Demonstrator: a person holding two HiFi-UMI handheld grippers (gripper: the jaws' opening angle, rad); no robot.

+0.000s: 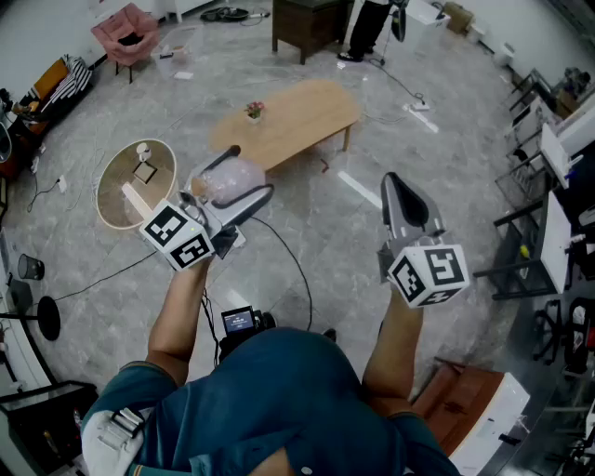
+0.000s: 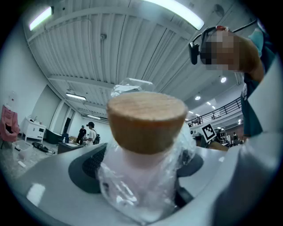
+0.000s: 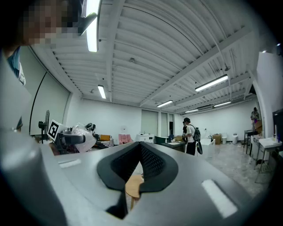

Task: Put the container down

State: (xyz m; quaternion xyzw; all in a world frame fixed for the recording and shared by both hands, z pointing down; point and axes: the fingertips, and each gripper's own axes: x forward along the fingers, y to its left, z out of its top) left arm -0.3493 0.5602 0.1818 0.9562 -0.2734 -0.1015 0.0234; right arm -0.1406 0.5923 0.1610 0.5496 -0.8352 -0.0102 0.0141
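I hold the container (image 1: 226, 181), a clear jar wrapped in crinkled plastic, in the air above the grey floor. In the left gripper view its cork lid (image 2: 146, 121) points at the camera and fills the middle. My left gripper (image 1: 244, 175) is shut on the container, its jaws standing wide on either side of the jar's body. My right gripper (image 1: 395, 186) is raised at the right, apart from the container. Its dark pads (image 3: 140, 152) meet with nothing between them. Both grippers are tilted up towards the ceiling.
A long wooden table (image 1: 288, 121) with a small potted plant (image 1: 253, 111) stands ahead on the floor. A round wooden table (image 1: 137, 183) is to the left. A pink chair (image 1: 125, 35), a dark cabinet (image 1: 307, 23) and floor cables lie further off.
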